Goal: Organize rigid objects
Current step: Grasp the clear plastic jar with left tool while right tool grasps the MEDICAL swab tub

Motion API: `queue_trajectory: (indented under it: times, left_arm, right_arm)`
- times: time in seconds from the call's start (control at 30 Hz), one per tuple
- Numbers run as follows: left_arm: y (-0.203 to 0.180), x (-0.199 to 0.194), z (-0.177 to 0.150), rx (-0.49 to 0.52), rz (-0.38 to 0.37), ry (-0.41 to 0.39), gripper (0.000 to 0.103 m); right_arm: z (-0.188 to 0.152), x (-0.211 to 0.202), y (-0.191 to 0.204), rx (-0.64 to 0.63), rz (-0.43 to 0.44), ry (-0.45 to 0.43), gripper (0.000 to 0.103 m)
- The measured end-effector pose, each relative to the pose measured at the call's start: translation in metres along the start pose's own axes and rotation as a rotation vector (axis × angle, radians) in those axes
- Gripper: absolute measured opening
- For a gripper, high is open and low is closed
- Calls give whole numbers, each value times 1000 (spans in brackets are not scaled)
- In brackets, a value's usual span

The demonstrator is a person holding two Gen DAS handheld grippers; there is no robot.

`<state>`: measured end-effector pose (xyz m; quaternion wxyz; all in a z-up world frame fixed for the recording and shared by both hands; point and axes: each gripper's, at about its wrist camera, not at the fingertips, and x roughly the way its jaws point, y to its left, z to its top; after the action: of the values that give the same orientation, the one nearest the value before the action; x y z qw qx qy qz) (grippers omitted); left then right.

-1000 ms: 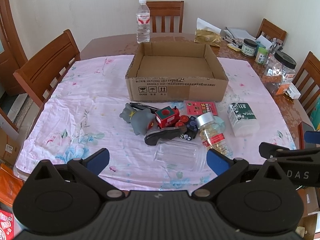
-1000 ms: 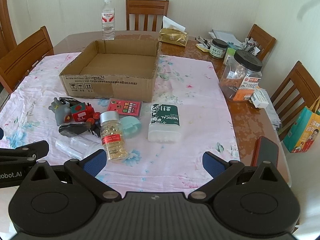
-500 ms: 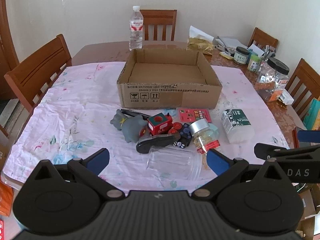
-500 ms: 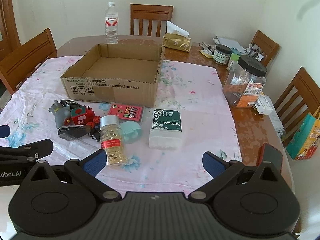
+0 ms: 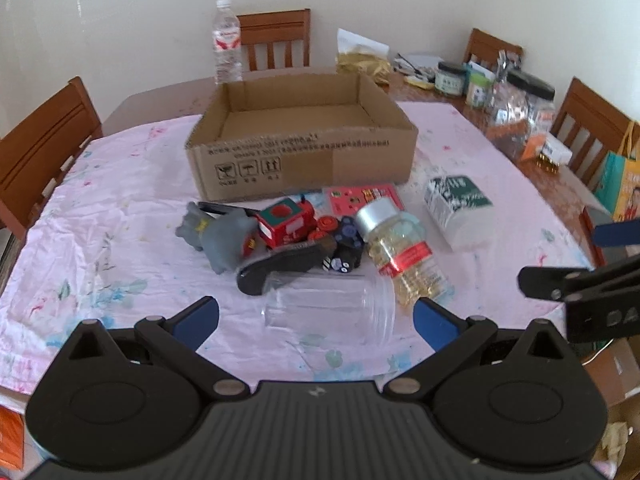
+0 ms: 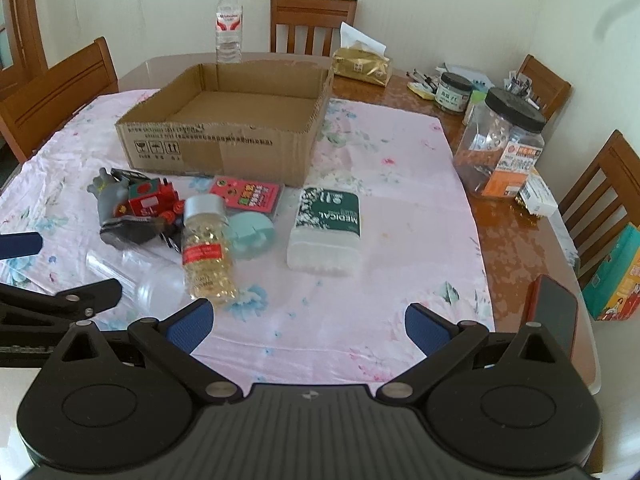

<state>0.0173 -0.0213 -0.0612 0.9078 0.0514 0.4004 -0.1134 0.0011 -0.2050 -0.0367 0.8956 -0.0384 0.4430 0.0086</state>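
An empty cardboard box (image 5: 304,148) (image 6: 224,128) stands mid-table on a pink floral cloth. In front of it lies a pile: a grey toy animal (image 5: 216,236), a red toy train (image 5: 286,224) (image 6: 152,202), a black tool (image 5: 284,266), a pink card pack (image 6: 246,196), a capsule bottle (image 5: 400,254) (image 6: 206,248), a teal lid (image 6: 252,236), a clear plastic jar (image 5: 328,310) on its side, and a green-labelled MEDICAL box (image 5: 458,208) (image 6: 326,228). My left gripper (image 5: 316,320) is open just before the clear jar. My right gripper (image 6: 306,322) is open and empty near the front edge.
A water bottle (image 6: 229,26) and a gold tissue pack (image 6: 362,65) stand behind the box. Jars and clutter (image 6: 502,144) crowd the bare wood at right, with a phone (image 6: 554,312) near the edge. Wooden chairs (image 5: 40,148) ring the table.
Both grippers have moved lower and closer to the table, and the pile looms larger in the left wrist view. Both stay open. No object has moved.
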Motion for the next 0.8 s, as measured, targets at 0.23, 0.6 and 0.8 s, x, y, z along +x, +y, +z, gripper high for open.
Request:
queue_trajectory:
  times: [0.23, 0.6, 0.8]
  left_arm:
    - [-1, 32, -9, 2, 5, 10, 103]
    - [13, 35, -7, -19, 11, 32, 103]
    - [26, 35, -8, 8, -9, 83, 103]
  right_arm:
    - [-4, 5, -11, 44, 22, 20, 103]
    - [0, 8, -14, 14, 26, 45, 103]
    - [12, 17, -13, 23, 30, 59, 103]
